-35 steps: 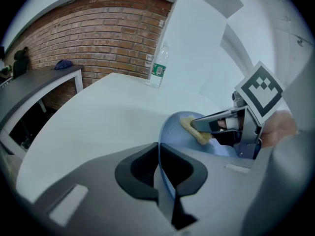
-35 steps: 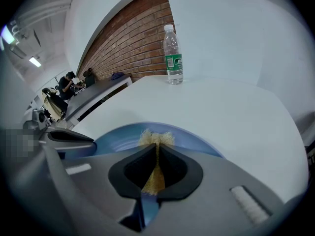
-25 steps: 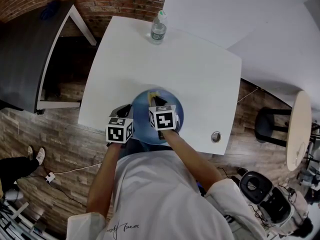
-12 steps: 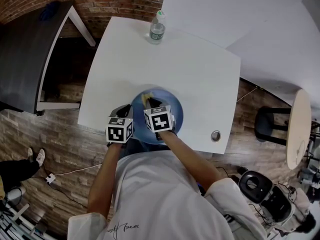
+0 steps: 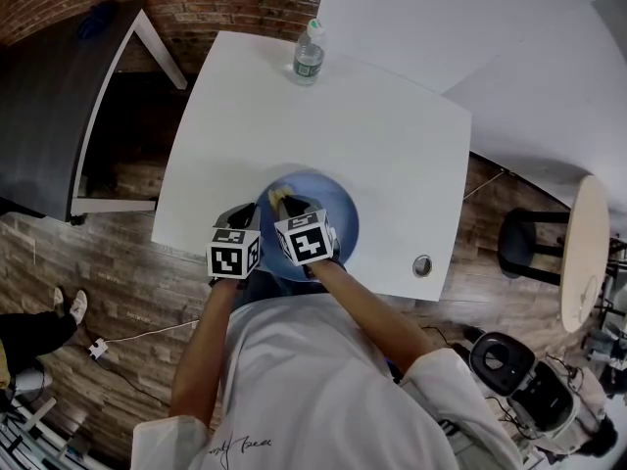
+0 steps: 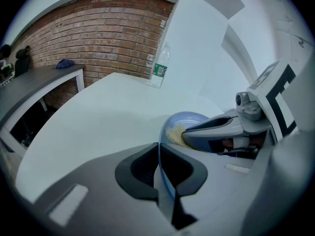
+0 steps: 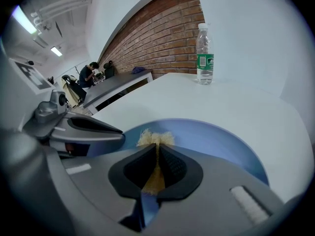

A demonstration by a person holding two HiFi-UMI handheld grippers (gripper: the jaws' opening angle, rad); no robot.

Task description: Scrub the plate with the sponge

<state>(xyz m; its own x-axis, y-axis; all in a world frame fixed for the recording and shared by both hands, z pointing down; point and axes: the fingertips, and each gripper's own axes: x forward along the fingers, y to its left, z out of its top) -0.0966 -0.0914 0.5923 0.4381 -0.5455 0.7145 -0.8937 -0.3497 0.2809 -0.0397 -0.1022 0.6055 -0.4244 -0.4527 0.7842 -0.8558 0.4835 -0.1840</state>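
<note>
Right tool point(image 7: 157, 156) clenches the sponge point(image 7: 155, 138) in the plate point(image 7: 216, 139), left tool point(image 6: 160, 156) pinching its rim.

The plate point(image 5: 338, 213) looks smooth and glossy blue to me; glazed or plastic, I cannot tell. The sponge point(image 7: 155, 138) is pale yellow and fibrous, with a rough, frayed edge. The left claw point(image 6: 158, 154) and the right claw point(image 7: 157, 156) both have matt grey plastic shells, and the right one's black pads point(image 7: 173, 167) look rubbery with fine ribbing. The tabletop point(image 5: 392, 135) is smooth, matt white. At its far edge, the bottle point(image 5: 308, 59) is clear plastic with a green label. The far wall point(image 6: 113, 28) is rough red brick, the floor point(image 5: 118, 272) worn wood-look planks. The stool point(image 5: 585, 253) on the right has a pale, smooth, wood-look seat.
</note>
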